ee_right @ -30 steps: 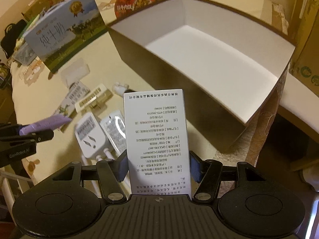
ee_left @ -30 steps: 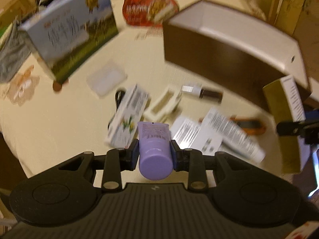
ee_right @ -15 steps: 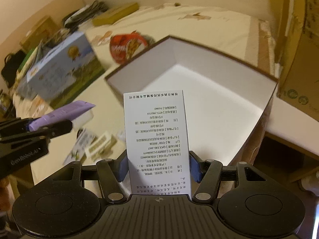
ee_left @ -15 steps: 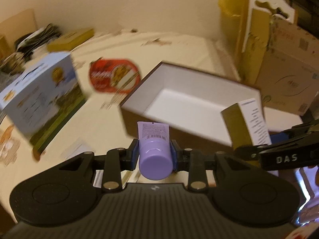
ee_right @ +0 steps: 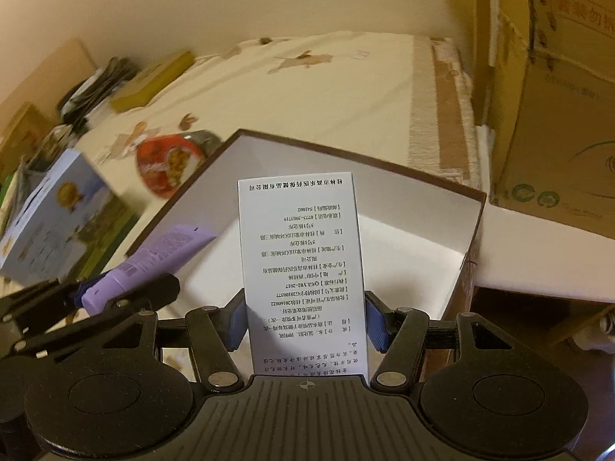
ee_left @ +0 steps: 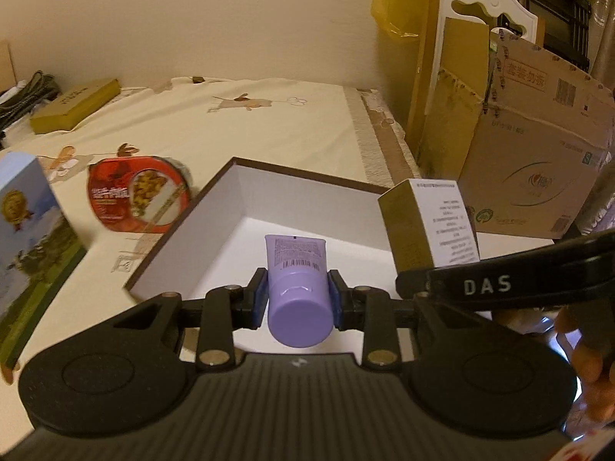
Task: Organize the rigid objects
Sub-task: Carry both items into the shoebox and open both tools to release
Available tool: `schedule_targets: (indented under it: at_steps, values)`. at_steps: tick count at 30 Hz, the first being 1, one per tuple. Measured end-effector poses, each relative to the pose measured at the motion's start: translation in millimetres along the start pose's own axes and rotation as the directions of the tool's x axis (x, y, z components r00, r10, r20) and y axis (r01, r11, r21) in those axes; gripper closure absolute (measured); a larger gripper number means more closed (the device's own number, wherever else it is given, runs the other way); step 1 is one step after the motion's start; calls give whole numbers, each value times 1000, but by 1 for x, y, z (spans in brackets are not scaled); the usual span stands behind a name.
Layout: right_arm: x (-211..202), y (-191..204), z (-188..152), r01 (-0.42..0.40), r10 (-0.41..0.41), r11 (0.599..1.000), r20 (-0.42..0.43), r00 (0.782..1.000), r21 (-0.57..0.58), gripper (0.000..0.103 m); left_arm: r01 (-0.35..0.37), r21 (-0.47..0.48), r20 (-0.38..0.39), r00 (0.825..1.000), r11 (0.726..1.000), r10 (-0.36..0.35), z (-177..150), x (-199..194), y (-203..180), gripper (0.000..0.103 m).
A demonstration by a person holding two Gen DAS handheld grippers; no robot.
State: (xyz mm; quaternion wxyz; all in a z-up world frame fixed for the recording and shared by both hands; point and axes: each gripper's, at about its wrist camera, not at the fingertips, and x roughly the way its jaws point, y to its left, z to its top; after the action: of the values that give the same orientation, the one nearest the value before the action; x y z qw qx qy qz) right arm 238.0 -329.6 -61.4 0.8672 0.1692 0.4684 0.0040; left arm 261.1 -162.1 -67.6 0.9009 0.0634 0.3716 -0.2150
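Left gripper [ee_left: 296, 296] clamped on purple tube [ee_left: 298, 288], right gripper [ee_right: 305, 319] around printed carton [ee_right: 301, 269]

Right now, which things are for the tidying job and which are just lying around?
For the job:
- purple tube, held in the left gripper
- printed carton, held in the right gripper
- open white-lined box

Just lying about:
- red round tin
- blue milk box
- flat olive box
- cardboard carton

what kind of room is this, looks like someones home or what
Probably a lived-in home room: a table under a cartoon-print tablecloth, stacked cardboard boxes against the wall, and a white carved chair back behind them.
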Motion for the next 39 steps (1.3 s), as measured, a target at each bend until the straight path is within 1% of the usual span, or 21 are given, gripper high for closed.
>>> schedule_targets:
  at_steps: [3,10,12,15,17,18,19,20,23,26,29,33,39]
  values:
    - [16,-10,4,23,-23,999,-20,1000,27,46,5,9,0,1000,1000,-5,2,16,-3,76]
    - [54,-26,0,68,-62,996,-108,992,61,46,29,3,-59,998,1000,-29,-4,60,-1,76]
    - [61,-29,-2,83,-76,995,-122,990,57,46,40,5,-80,996,999,-40,-7,71,0,75]
    - [67,-34,-4,100,-91,993,-138,986,56,46,59,-19,-119,991,998,-61,-11,85,4,75]
    - [66,-35,-5,108,-101,993,-136,986,46,45,58,-25,-131,989,998,-61,-12,89,5,71]
    - [66,-34,-5,112,-106,993,-139,985,41,45,55,-27,-133,989,998,-58,-12,88,6,69]
    - [66,-34,-5,113,-106,993,-141,984,40,45,48,-30,-135,989,998,-52,-13,88,7,64]
    - [65,-36,-6,112,-104,993,-143,984,43,45,42,-33,-137,989,999,-46,-13,86,8,62]
    - [64,-34,-6,88,-80,995,-132,988,52,45,28,-33,-145,989,999,-32,-14,81,11,61]
    - [62,-29,-8,87,-83,996,-135,987,29,45,8,-27,-151,989,1000,-12,-14,73,14,61]
    - [54,-27,-13,78,-76,997,-119,990,12,45,0,-41,-155,988,999,-7,-16,63,18,60]
    - [42,-25,-22,45,-43,999,-101,994,14,44,-8,-60,-159,987,998,-2,-19,48,21,59]
    - [27,-21,-28,25,-23,1000,-85,996,13,44,-19,-77,-167,986,997,6,-20,29,21,59]
